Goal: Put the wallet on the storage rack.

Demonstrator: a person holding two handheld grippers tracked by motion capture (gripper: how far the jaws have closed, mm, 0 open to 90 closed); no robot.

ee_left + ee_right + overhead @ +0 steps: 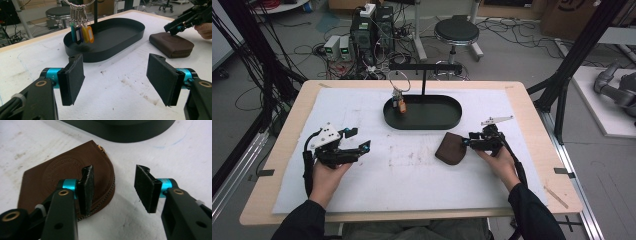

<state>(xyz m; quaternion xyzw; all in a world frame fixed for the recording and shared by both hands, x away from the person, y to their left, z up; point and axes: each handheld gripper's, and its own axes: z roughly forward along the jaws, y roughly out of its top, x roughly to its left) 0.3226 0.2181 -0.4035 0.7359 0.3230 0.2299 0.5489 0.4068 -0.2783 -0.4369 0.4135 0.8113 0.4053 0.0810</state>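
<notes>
Right gripper [112,186] sits at the brown zip pouch's [57,177] edge, jaws part spread, one pad over the leather, nothing pinched. Left gripper [117,77] spread wide over bare white mat [412,170].

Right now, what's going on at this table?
A person holds a gripper in each hand. The right gripper is at the edge of a brown zipped pouch lying on the white mat, jaws open astride its rim, not pressing it. The left gripper hovers open nearby. Behind sits a black tray with keys hanging over it.
</notes>
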